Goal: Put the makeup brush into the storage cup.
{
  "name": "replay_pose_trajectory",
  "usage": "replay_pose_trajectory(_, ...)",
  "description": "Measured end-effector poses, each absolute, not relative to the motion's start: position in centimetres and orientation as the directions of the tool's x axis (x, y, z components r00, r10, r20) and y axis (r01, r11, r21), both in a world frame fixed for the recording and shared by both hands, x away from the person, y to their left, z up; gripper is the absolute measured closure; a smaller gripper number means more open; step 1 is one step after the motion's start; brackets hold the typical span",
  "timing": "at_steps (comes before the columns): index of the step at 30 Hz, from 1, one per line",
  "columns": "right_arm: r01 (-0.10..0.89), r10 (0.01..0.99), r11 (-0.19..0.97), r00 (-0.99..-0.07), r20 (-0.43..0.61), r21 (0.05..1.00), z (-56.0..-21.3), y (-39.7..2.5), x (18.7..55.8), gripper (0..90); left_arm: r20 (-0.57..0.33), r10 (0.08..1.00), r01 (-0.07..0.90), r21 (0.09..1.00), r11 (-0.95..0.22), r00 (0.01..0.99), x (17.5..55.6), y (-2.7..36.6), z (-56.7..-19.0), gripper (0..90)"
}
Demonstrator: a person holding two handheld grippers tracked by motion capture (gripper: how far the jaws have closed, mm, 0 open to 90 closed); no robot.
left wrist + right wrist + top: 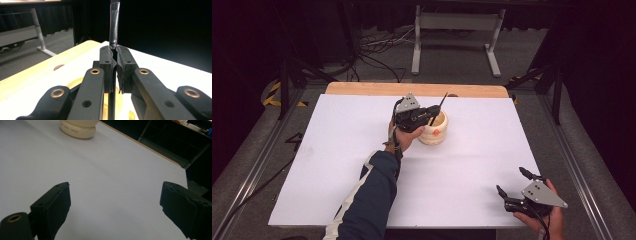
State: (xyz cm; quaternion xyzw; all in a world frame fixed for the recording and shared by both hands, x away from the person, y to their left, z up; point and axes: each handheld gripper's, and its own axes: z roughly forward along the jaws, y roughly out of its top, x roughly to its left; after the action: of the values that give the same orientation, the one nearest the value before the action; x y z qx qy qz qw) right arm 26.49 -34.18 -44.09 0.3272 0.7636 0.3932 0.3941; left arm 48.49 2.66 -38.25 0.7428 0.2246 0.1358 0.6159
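right gripper (512, 189) jaws spread wide, empty; left gripper (432, 113) clamps a black stick (114, 25) over the pot (435, 131).

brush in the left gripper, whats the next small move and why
Probably lower it a little into the cup. The left gripper is shut on the brush, held upright right above the cup's opening, while the right gripper waits open, far off.
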Motion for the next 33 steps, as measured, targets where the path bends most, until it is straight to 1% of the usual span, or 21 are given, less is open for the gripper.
replay_pose_trajectory(14, 0.191, 0.81, 0.476, -0.476, -0.343, 0.859, -44.1, -34.2, 26.5, 10.9, -0.048, 0.521, 0.154, 0.975, -0.161, 0.852, 48.4, 2.8, -38.3, 83.2)
replay_pose_trajectory(18, 0.193, 0.809, 0.477, -0.479, -0.342, 0.858, -44.2, -34.2, 26.5, 10.9, -0.058, 0.532, 0.167, 0.973, -0.16, 0.845, 48.5, 2.7, -38.6, 83.1)
replay_pose_trajectory(26, 0.195, 0.81, 0.473, -0.48, -0.337, 0.859, -44.2, -34.3, 26.6, 11.0, -0.074, 0.526, 0.179, 0.972, -0.152, 0.847, 48.3, 3.0, -39.1, 83.1)
replay_pose_trajectory(33, 0.194, 0.802, 0.487, -0.486, -0.348, 0.851, -44.2, -34.0, 26.6, 10.9, -0.054, 0.529, 0.168, 0.971, -0.168, 0.847, 48.0, 3.2, -38.7, 83.3)
